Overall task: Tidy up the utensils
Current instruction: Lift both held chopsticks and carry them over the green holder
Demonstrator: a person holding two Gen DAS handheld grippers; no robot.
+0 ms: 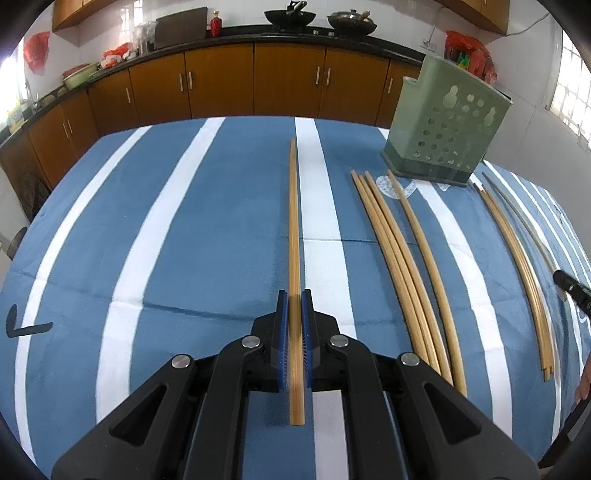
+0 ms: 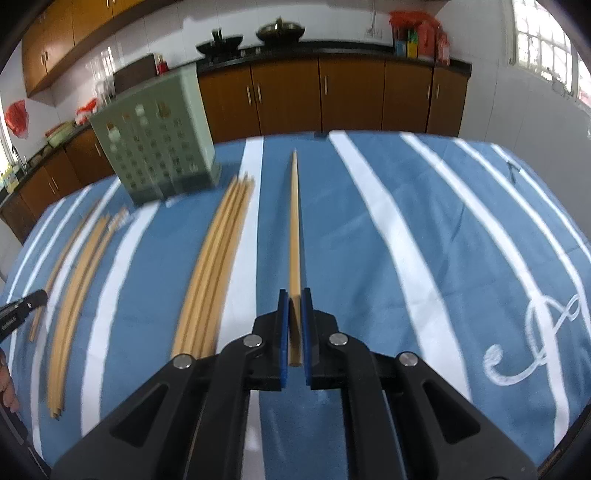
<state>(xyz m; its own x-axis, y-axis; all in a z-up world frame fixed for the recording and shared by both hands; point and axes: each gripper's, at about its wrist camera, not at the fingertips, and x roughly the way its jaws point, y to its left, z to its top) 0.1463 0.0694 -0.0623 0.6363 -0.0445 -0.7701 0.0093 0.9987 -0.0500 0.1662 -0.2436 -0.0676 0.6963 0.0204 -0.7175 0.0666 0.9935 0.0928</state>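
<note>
Pale tan bamboo chopsticks [image 1: 402, 266] lie on a blue-and-white striped cloth surface [image 1: 184, 229] by a perforated sage-green plastic holder [image 1: 443, 125].

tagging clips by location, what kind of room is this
Most likely a home kitchen: wooden cabinets under a dark counter, woks on a stove, a green utensil holder on the striped tablecloth.

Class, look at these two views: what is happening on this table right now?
A person is sorting chopsticks with two handheld grippers. The left gripper is shut on a chopstick pair; the right gripper is shut on a single chopstick. More loose chopsticks lie on the striped tablecloth near the green holder.
</note>
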